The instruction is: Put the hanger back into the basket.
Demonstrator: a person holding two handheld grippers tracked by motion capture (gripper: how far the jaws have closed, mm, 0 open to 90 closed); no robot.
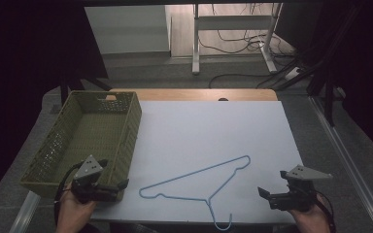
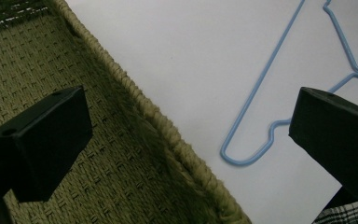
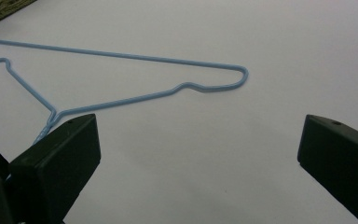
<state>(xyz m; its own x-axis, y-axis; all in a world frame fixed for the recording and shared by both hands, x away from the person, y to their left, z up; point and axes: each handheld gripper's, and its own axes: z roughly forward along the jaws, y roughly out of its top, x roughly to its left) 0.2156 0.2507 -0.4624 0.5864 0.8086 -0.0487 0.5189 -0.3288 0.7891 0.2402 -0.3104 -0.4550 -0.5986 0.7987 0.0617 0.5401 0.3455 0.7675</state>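
A light-blue wire hanger (image 1: 194,173) lies flat on the white table top (image 1: 213,126), its hook over the near edge. My left gripper (image 1: 120,186) is held at the near right corner of the green woven basket (image 1: 135,124), jaws pointing right, open and empty. In the left gripper view (image 2: 191,100) the basket rim (image 2: 158,121) runs between the jaws, with the hanger's end (image 2: 261,79) beyond. My right gripper (image 1: 266,194) hovers right of the hanger, pointing left, open. In the right gripper view (image 3: 198,121) the hanger (image 3: 121,55) lies ahead, untouched.
The basket holds nothing that I can see and takes up the table's left side. A wooden strip (image 1: 194,94) borders the far edge. Behind the table are desk legs (image 1: 195,43) and floor cables (image 1: 252,46). A plaid sleeve (image 2: 349,212) shows at the corner.
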